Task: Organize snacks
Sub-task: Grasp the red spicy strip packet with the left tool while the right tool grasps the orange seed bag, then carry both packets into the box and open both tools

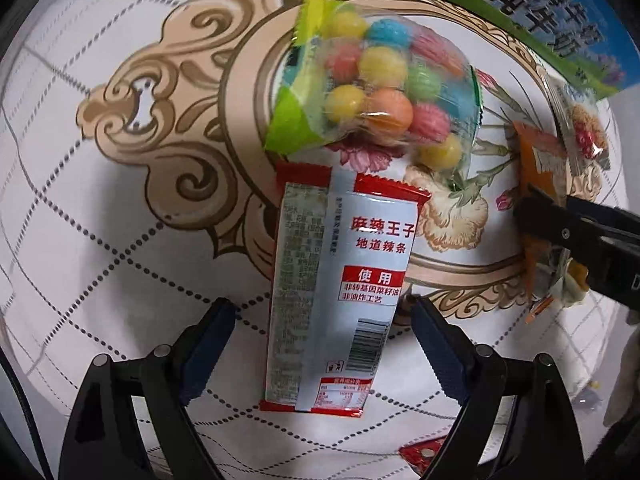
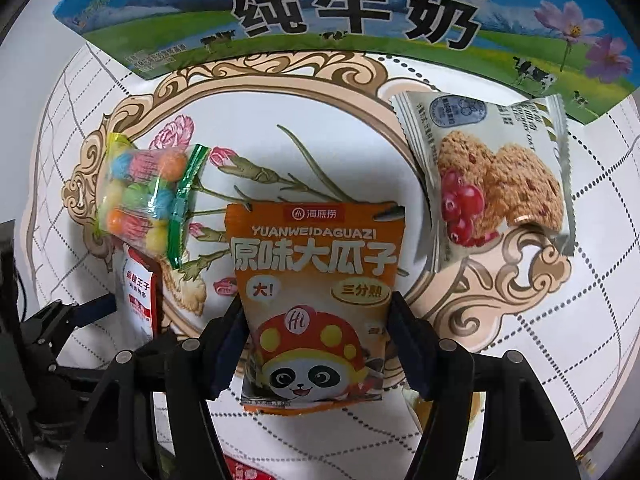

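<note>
Step in hand: pickup; my right gripper (image 2: 316, 328), pointing down, has its jaws against both sides of the orange seed packet (image 2: 316, 280) lying on the tablecloth (image 2: 560, 320); next comes a lift toward the milk box (image 2: 360, 20); my left gripper (image 1: 324, 324) hangs downward, jaws wide astride the red-and-white strip packet (image 1: 340, 280), not touching.

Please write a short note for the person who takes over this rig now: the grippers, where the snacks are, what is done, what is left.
Left gripper: open, fingers astride the red-and-white spicy strip packet, not pressing.
Right gripper: fingers against both sides of the orange sunflower seed packet.
The candy ball bag and cookie packet lie loose on the tablecloth, before the milk carton box.
Nothing looks sorted yet; all four remain.
</note>
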{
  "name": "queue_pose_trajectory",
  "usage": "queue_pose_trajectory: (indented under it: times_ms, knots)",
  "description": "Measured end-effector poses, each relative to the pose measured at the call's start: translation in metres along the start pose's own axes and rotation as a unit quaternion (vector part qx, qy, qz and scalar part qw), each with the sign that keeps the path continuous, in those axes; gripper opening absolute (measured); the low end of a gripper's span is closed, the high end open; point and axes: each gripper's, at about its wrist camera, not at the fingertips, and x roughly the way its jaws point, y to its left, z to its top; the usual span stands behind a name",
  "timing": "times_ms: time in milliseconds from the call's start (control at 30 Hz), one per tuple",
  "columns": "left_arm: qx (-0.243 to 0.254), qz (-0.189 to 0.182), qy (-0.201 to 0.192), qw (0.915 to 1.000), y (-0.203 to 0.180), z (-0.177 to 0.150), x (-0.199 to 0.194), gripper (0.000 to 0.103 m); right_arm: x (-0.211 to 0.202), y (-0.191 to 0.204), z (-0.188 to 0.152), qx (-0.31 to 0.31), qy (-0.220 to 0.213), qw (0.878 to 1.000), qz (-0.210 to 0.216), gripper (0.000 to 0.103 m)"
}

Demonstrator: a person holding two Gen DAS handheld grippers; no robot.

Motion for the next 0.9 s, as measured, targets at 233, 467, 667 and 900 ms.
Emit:
queue_pose_trajectory:
  times_ms: [233, 467, 667, 900]
  knots:
    - [-0.036, 0.028, -0.025, 0.9986, -0.018, -0.012, -0.009, 0.051, 0.007, 0.004, -0.033, -0.018, 0.006, 1.0, -0.018, 0.061]
    - [-0.035, 0.026, -0.026, 0.9987, -0.021, -0.025, 0.004, 0.055, 0.021, 0.003, -0.062, -0.025, 0.029, 0.999, -0.016, 0.072]
    - [-0.029, 0.03, -0.05, 0.9979, -0.031, -0.006, -0.017, 0.044, 0.021, 0.02, -0.097, -0.013, -0.015, 0.999, -0.031, 0.056]
    - [-0.016, -0.011, -0.098, 0.995, -0.058, 0.002, -0.079, 0.043, -0.029, 0.013, -0.117, 0.003, -0.065, 0.998, 0.014, 0.053]
